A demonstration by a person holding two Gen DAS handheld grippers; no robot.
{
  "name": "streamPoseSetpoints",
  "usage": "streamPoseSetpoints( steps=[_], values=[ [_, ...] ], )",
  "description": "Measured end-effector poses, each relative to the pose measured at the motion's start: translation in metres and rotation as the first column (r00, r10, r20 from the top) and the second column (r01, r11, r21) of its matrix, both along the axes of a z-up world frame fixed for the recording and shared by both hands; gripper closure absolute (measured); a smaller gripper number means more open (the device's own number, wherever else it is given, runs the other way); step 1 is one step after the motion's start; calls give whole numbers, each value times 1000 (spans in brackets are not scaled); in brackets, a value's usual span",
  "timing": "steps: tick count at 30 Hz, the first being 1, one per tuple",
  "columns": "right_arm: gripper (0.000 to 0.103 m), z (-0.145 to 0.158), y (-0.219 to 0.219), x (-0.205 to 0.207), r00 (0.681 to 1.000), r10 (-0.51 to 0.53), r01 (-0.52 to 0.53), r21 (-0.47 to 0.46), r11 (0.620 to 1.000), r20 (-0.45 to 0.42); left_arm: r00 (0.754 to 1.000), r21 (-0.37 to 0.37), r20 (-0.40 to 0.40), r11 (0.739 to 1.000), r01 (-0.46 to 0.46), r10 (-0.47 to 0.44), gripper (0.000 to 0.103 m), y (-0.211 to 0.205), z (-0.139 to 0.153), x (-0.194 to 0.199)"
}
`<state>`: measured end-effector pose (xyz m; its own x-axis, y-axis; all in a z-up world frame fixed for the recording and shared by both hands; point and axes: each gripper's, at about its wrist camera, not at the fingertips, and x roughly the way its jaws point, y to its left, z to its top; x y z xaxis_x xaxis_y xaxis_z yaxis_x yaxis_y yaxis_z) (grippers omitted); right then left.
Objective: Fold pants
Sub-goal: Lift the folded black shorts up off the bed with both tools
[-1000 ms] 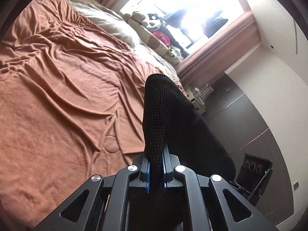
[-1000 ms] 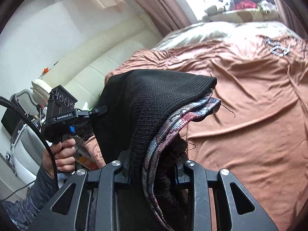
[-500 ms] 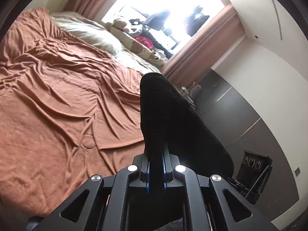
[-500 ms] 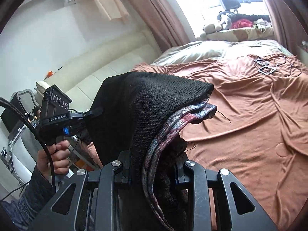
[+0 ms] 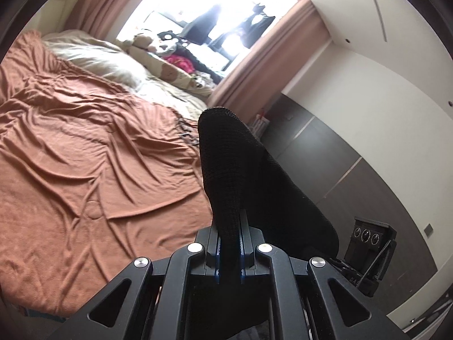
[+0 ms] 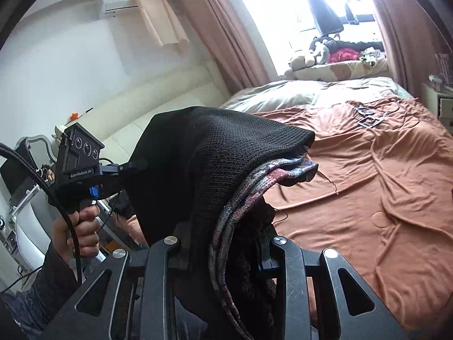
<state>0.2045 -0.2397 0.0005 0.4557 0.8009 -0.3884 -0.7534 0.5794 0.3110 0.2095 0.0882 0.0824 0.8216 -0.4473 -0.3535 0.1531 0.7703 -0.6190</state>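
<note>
Currently both clamped: left gripper (image 5: 229, 243) pinched black knit pants (image 5: 226, 170), right gripper (image 6: 223, 243) gripped a thicker bunch of them, held aloft over the bed (image 6: 368, 187).

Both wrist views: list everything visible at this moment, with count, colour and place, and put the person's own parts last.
pants: one, black knit with a plaid lining, held in the air between both grippers
bedspread: one, rust orange, wrinkled, covers the bed
duvet: one, cream, far end of the bed
plush toys: several, mixed colours, on the window ledge
curtains: pink-brown, at both sides of the window
headboard: one, cream, padded, along the wall
air conditioner: one, white, high on the wall
cabinet: dark grey, beside the bed
left gripper: black, shut on pants
right gripper: black, shut on pants
left hand: on the gripper's handle
</note>
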Motion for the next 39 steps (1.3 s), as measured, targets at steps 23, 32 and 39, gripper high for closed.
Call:
streamPoseSetpoints(
  steps=[23,32,39],
  values=[
    [77,26,-75,-37,989,-133,135,-30,990,58,978,44,19,977,207,-208,94,-127,27,41],
    [77,32,-111,-47,974,-208,212,-42,976,94,953,50,33,953,299,-300,94,-195,27,81],
    [77,40,-138,-40,956,-274,283,-82,955,108,913,25,29,913,406,-407,94,-255,17,138]
  ],
)
